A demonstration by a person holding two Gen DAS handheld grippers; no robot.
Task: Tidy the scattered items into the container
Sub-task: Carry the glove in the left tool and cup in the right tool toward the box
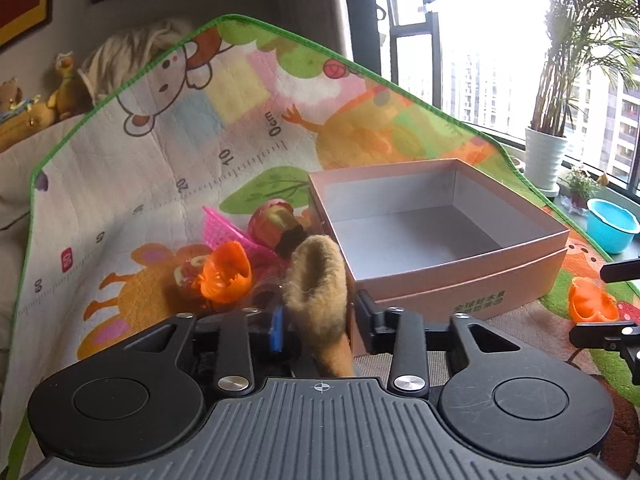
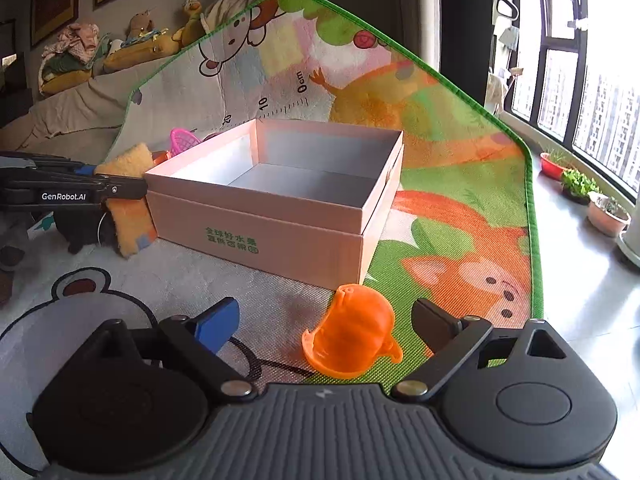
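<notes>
The left gripper is clamped tight on one fuzzy tan plush toy, which stands up between its pads just beside the near-left corner of the box. In the right wrist view the same plush hangs from that gripper against the box's left side.

The right gripper stands wide, its blue pad and black pad on either side of one orange plastic toy lying on the mat; neither pad presses on it.

There is one box, pink cardboard, open-topped and with nothing inside, sitting on the one cartoon play mat.

Left of the box lies a small heap: a second orange plastic toy, one pink mesh basket, one reddish round toy and one smaller round toy. That makes two orange toys in all.

By the window stand one white plant pot and one blue bowl.
</notes>
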